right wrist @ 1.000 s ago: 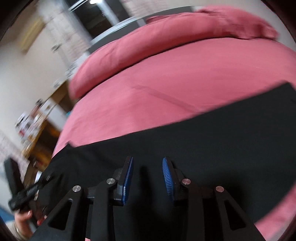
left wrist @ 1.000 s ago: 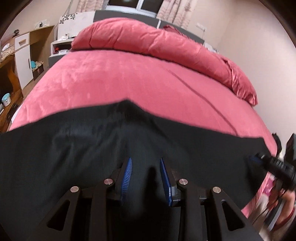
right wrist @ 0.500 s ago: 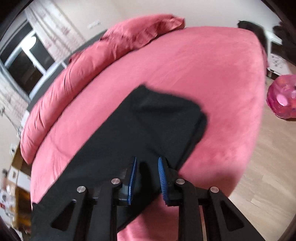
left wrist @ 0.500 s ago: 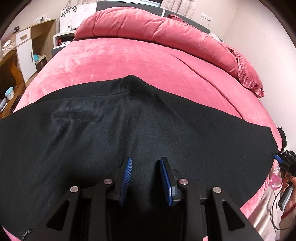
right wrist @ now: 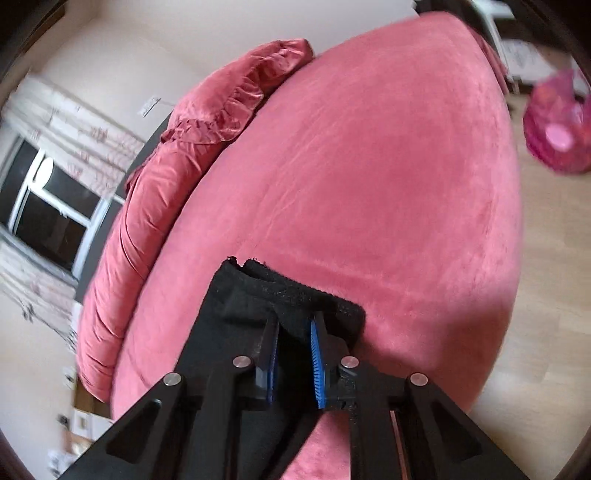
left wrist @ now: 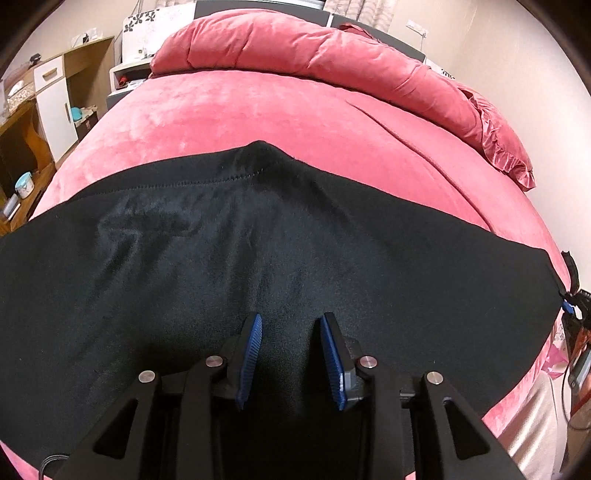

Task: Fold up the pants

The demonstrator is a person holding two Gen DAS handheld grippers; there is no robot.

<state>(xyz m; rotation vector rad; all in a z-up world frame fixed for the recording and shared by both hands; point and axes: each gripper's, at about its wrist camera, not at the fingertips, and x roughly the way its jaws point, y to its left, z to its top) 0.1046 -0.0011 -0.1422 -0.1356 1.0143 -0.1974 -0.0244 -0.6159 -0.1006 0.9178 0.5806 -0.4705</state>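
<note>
A big bed in pink velvet fills the frame. Black pants lie spread across its lower half, edge to edge. A rolled pink duvet sits along the top, with a frilled pillow at upper right.

We find no legible text, label, brand, number or sign in either view. The white panel behind the bed carries only a dark floral pattern, no lettering. A small wall plate near the curtains is too blurred to read.
</note>
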